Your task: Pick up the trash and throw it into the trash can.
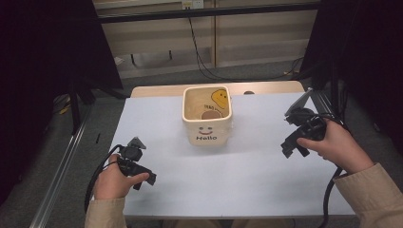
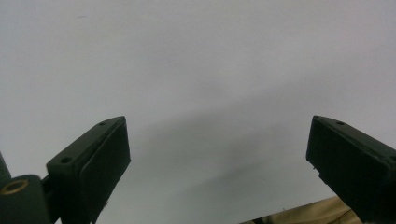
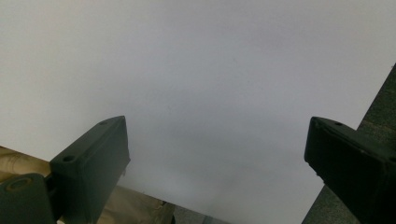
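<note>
Both jaws wide, empty. "Hello" container (image 1: 207,116) stands mid-tabletop toward the far edge; left gripper (image 1: 142,173) and right gripper (image 1: 294,142) roughly equidistant.

A fixed camera above my side looks forward and down over the whole white table (image 1: 166,142), while the cameras riding my left gripper (image 2: 219,154) and right gripper (image 3: 217,154) look down close at that same white surface.

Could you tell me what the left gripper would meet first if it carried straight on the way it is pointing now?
Most likely the bare white table top: the left gripper, jaws open, faces it with nothing between, though depth is unclear.
</note>
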`<state>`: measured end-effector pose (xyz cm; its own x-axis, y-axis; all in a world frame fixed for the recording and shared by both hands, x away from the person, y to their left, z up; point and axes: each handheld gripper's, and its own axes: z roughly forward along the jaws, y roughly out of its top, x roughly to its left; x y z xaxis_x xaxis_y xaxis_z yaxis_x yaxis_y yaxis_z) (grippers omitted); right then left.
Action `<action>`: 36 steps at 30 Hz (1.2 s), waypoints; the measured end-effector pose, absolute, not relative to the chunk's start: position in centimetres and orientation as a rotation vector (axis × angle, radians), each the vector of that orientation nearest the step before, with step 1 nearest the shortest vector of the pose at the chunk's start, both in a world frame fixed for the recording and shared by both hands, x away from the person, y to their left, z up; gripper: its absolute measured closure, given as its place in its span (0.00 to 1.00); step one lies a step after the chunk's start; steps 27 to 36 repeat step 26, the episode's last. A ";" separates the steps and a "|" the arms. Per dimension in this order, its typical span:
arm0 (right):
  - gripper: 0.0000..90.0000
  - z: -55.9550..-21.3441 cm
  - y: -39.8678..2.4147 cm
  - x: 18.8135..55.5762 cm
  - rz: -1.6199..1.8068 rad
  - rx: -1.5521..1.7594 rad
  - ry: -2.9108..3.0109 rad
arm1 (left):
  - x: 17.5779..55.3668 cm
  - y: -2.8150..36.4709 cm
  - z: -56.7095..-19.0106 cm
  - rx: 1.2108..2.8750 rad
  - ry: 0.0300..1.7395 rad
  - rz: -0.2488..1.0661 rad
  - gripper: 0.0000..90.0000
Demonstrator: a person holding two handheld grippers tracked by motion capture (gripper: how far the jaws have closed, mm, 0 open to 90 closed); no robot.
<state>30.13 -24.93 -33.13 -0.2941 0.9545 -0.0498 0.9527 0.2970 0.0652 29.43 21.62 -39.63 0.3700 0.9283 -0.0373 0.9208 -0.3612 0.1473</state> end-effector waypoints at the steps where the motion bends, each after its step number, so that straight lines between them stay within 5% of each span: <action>1: 0.07 -33.5 -25.0 30.0 0.035 1.822 2.461 | 29.4 21.6 -39.6 2.480 1.683 0.075 0.07; 23: 0.08 -42.2 -26.2 26.0 0.017 1.857 2.481 | 29.5 21.5 -39.6 2.465 1.696 0.083 0.07; 36: 0.07 -42.7 -26.2 25.7 0.031 1.857 2.477 | 29.6 21.6 -39.7 2.475 1.688 0.093 0.07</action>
